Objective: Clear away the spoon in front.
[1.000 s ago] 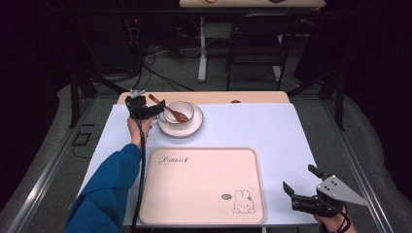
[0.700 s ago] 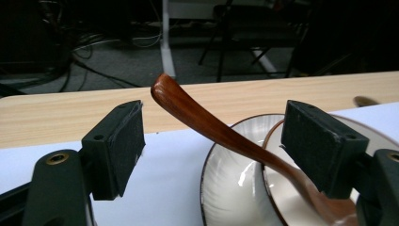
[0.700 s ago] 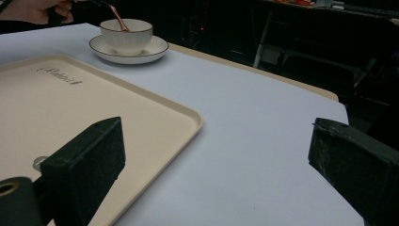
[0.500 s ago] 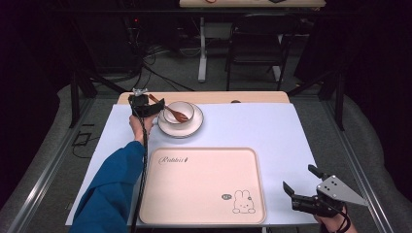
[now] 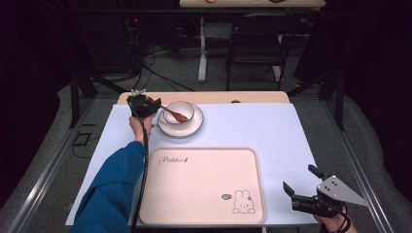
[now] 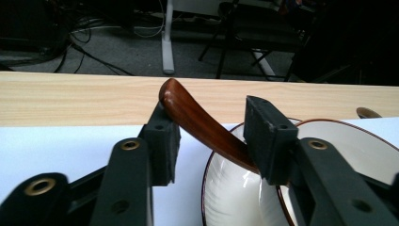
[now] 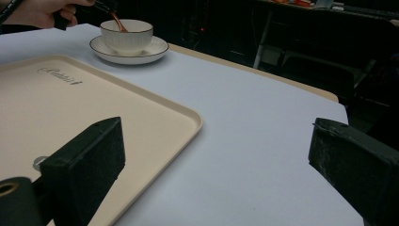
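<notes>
The tabletop (image 5: 252, 126) spreads across mid-frame, with the beige tray (image 5: 204, 187) lying low centre. Upper left, the saucer (image 5: 180, 127) carries the bowl (image 5: 179, 111), and the brown spoon (image 6: 202, 123) leans in it. My left claw (image 6: 211, 136) is spread around the handle, one pad touching it. My right claw (image 5: 300, 187), lower right, gapes wide, empty.

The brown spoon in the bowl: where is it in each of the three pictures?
High view: the spoon is at upper left, lying in the bowl, its handle toward the left gripper.
Left gripper view: its handle rises at centre, between the two jaws.
Right gripper view: top left, sticking out of the bowl.
Shared landmark: the white saucer under the bowl.
</notes>
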